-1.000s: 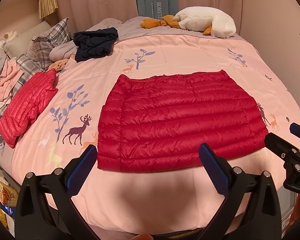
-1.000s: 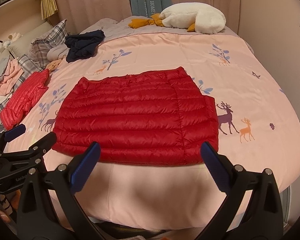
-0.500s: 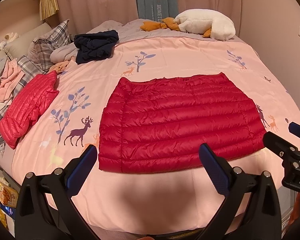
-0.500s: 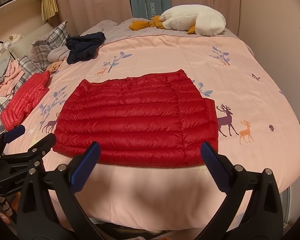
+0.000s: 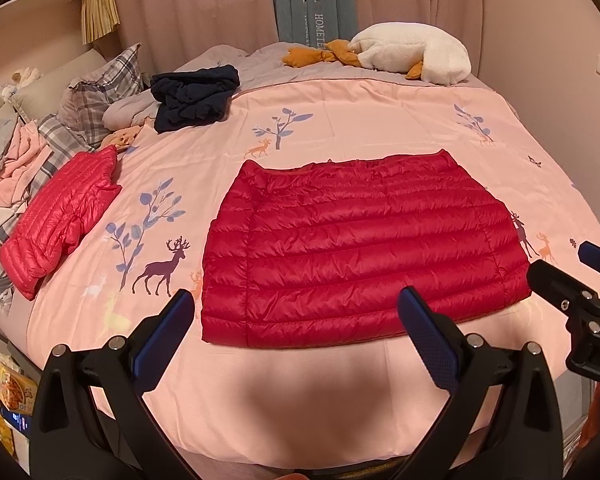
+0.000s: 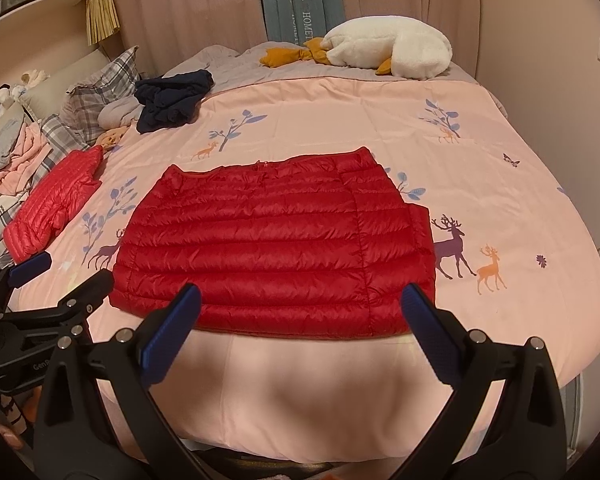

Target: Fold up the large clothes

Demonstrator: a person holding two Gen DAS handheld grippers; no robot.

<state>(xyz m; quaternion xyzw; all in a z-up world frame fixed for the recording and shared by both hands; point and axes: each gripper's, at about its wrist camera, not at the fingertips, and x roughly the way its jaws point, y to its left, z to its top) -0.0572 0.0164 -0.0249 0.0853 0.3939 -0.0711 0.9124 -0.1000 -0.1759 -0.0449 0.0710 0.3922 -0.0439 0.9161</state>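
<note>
- I am holding the left tongs (image 5: pixel 296 322) spread wide and empty above the near edge of the pink deer-print bed cover (image 5: pixel 340 112).
- I am keeping the right tongs (image 6: pixel 300 316) just as wide, gripping nothing.
- The dark red quilted down jacket (image 5: pixel 356 252) is lying flat mid-bed, sides tucked in, near hem toward me, probably ready for the next fold.
- A folded coral-red puffer jacket (image 5: pixel 56 224) is sitting well apart at the left, seemingly finished.
</note>
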